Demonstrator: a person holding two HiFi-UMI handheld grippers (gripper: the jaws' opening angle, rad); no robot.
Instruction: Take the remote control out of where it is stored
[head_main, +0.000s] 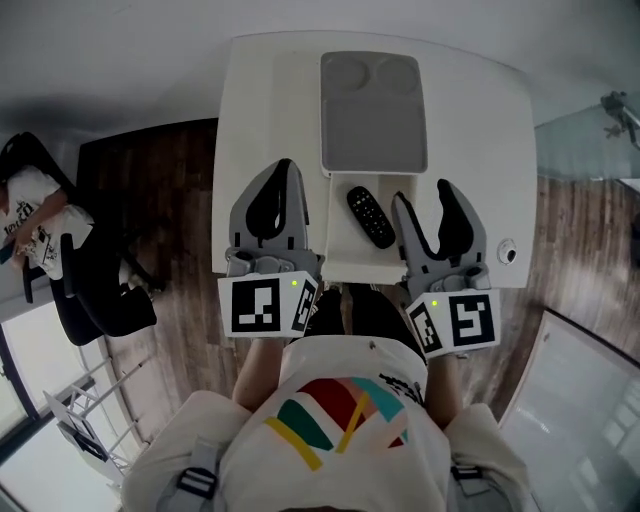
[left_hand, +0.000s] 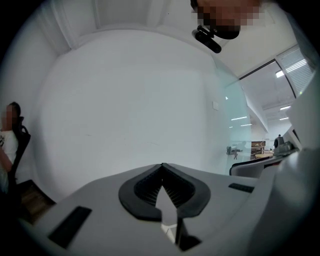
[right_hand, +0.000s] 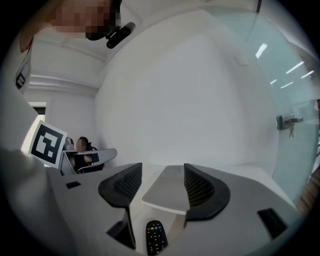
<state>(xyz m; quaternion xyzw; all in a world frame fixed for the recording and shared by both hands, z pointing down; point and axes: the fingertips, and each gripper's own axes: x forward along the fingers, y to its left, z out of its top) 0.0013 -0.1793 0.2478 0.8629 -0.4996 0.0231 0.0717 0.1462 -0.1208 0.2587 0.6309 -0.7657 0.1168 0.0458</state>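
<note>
Two grippers are held over the white table (head_main: 470, 130). The left gripper (head_main: 285, 166) has its jaws pressed together with nothing in them. The right gripper (head_main: 422, 195) has its jaws apart and they hold nothing. The black remote (head_main: 370, 216) lies flat on the table between the two grippers, just in front of the gray tray (head_main: 373, 110), close to the right gripper's left jaw.

Black remote control (head_main: 371, 216) with coloured buttons, on the white table (head_main: 270, 100); grey tray (head_main: 373, 112) beyond. My left gripper (head_main: 284, 170) and right gripper (head_main: 422, 195): grey, black ribbed pads (right_hand: 125, 185), black-and-white square markers (head_main: 255, 306). Dark brown wood floor (head_main: 150, 190).
</note>
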